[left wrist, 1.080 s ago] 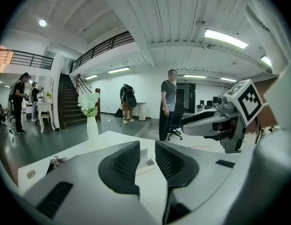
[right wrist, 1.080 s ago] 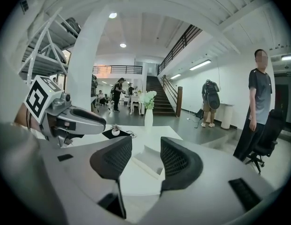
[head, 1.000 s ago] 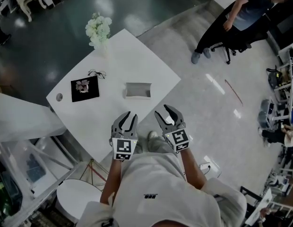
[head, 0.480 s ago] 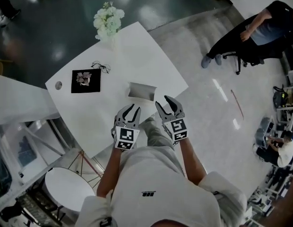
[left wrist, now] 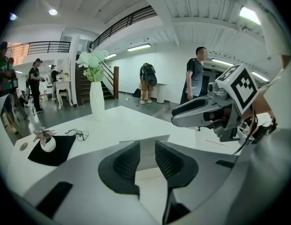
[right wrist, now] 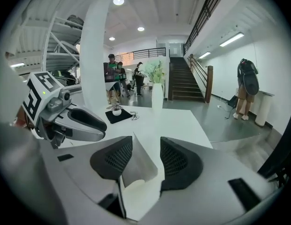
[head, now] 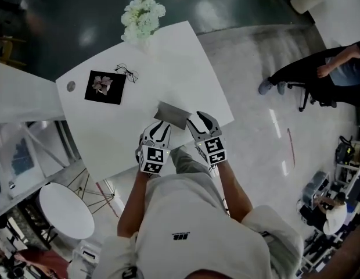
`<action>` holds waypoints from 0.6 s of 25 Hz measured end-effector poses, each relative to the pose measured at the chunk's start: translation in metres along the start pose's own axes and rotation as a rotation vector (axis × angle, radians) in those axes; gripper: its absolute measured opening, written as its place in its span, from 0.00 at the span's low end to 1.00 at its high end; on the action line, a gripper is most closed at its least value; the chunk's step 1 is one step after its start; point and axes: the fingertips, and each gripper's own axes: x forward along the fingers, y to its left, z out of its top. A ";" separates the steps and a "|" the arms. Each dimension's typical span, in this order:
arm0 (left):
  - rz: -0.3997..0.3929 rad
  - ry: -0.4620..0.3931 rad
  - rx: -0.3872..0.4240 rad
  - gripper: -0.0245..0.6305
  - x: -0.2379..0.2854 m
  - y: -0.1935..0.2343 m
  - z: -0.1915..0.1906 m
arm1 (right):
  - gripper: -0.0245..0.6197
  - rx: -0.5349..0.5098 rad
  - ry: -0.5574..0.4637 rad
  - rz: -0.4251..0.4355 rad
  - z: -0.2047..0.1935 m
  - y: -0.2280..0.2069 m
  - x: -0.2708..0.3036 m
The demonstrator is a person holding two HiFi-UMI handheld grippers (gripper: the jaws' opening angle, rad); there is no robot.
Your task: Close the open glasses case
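Although both grippers are at the case [head: 171, 115], closing has not begun, as far as I can judge: the lid stands up, the tray lies open on the table [head: 168, 51], and nothing is clamped. The left gripper [head: 159, 128] has its jaws apart, with the case just ahead of its tips. The right gripper [head: 200, 120], also spread, sits just to the right of the left one, and the case's end reaches in between its jaws. The whole task is left: fold the lid down onto the tray until it shuts. The head view gives the layout from above. It shows the two tools side by side at the near edge of the case and, far ahead of them and to the left, a mat [head: 104, 87], glasses [head: 128, 72] and flowers [head: 143, 17], all well apart from the case. From so steep an angle it does not show how the lid leans or whether a pad touches it. The right gripper view does show the lean: a thin grey panel rises tilted in the gap, close to the left pad and clear of the right one, though I cannot settle whether it touches. The left gripper view shows the lid straight ahead, past its open pads rather than between them, with the right gripper ahead and to its right. No view shows the inside of the case clearly, so I cannot tell whether it holds anything.
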 end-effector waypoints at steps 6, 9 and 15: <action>0.056 0.052 -0.051 0.22 0.028 0.001 -0.012 | 0.33 -0.025 0.052 0.073 -0.008 -0.021 0.032; 0.068 0.065 -0.063 0.22 0.039 0.000 -0.015 | 0.33 -0.037 0.061 0.096 -0.011 -0.028 0.045; 0.070 0.094 -0.071 0.23 0.060 -0.003 -0.021 | 0.32 -0.051 0.100 0.119 -0.024 -0.037 0.067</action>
